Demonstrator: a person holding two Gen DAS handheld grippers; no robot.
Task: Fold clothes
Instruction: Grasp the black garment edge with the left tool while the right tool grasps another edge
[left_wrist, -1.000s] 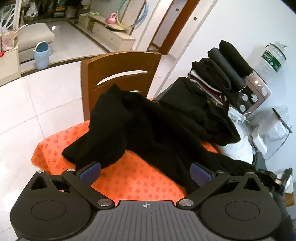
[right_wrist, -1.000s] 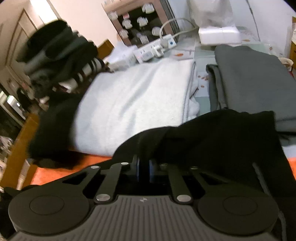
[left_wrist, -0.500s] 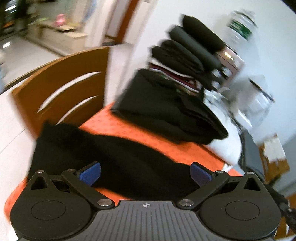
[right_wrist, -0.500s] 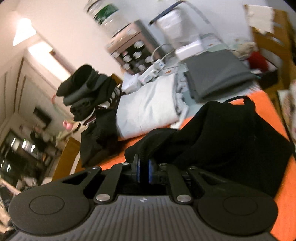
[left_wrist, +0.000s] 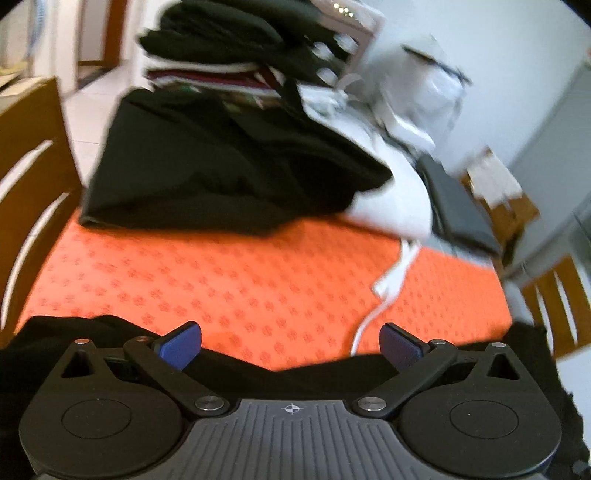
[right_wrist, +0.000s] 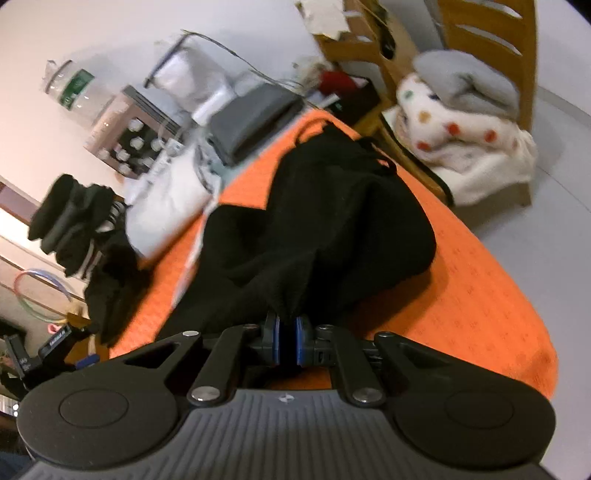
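Right gripper (right_wrist: 287, 341) clamped on black garment (right_wrist: 332, 229), now dragged out across orange desk (right_wrist: 480, 280), left gripper (left_wrist: 290, 345) open, garment's edge now beneath it

The left gripper (left_wrist: 290, 345) sits at the bottom of its frame, fingers (left_wrist: 181, 347) spread wide apart. The right gripper (right_wrist: 287, 338), low centre, has fingers (right_wrist: 274, 341) pinched nearly together on black cloth (right_wrist: 325, 229).
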